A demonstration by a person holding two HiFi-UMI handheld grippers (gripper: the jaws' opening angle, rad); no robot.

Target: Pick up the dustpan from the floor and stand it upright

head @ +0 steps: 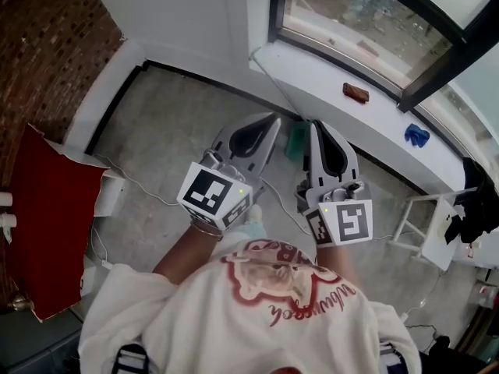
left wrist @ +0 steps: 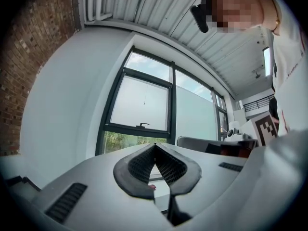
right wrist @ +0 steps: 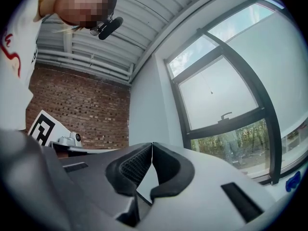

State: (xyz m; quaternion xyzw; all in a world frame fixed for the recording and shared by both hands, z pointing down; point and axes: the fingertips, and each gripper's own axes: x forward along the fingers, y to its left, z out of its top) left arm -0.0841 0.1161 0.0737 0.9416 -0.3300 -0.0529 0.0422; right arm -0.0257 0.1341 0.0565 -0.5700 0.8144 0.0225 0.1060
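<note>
Ahead of and below both pairs of fingertips, on floor point(head: 179, 131) against wall point(head: 390, 150): one green thing point(head: 295, 140), likely dustpan, we cannot confirm. Two grippers: left gripper point(head: 267, 123) and right gripper point(head: 316, 128), both clenched on nothing, side by side, level. We judge them shut and high because reach not yet begun.

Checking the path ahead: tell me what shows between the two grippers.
In the head view, a green thing on the floor under the window sill shows between the left gripper and the right gripper, partly hidden.
</note>
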